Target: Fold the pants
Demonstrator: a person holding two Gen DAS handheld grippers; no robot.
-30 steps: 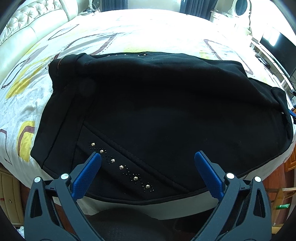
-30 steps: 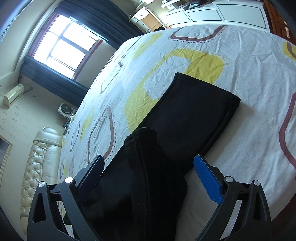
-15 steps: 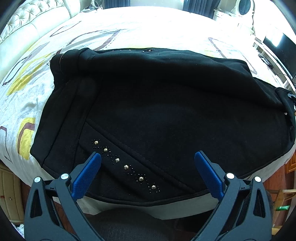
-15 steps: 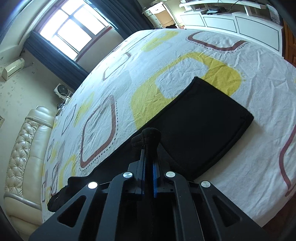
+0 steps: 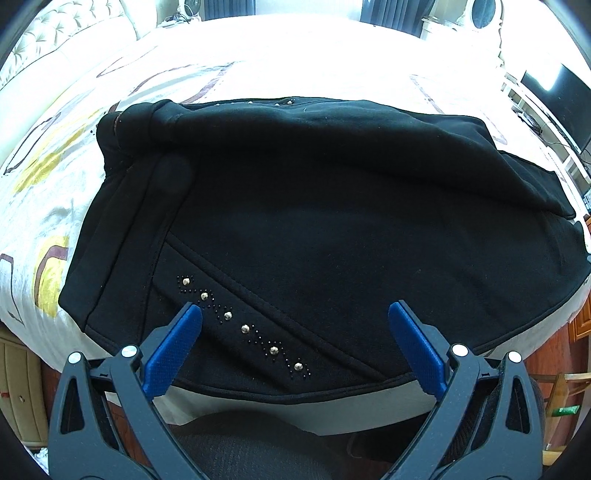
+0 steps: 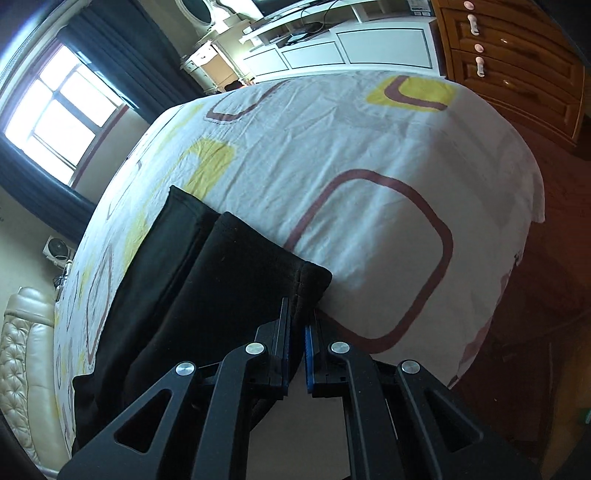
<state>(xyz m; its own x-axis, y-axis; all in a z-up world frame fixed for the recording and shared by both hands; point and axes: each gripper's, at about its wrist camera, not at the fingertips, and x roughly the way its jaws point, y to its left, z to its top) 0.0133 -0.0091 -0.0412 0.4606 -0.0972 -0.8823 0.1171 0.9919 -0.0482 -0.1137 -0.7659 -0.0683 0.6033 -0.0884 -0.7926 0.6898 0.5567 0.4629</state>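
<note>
Black pants (image 5: 314, 229) with a studded pocket trim lie spread across the bed, waistband toward the left and near edge. My left gripper (image 5: 295, 328) is open, hovering just above the pocket trim near the bed's front edge. In the right wrist view my right gripper (image 6: 297, 332) is shut on a fold of the black pants (image 6: 229, 280) at the leg end, holding it lifted off the sheet. The second leg lies flat behind it.
The bed (image 6: 369, 155) has a white sheet with yellow and maroon shapes. A padded cream headboard (image 5: 62, 33) is at the far left. A wooden dresser (image 6: 517, 66) and white cabinets (image 6: 351, 44) stand beyond the bed's foot. A TV (image 5: 554, 99) is at the right.
My right gripper closed on the pants leg and has carried it along, swinging to face the foot of the bed. My left gripper stayed open and drifted slightly over the waist.
</note>
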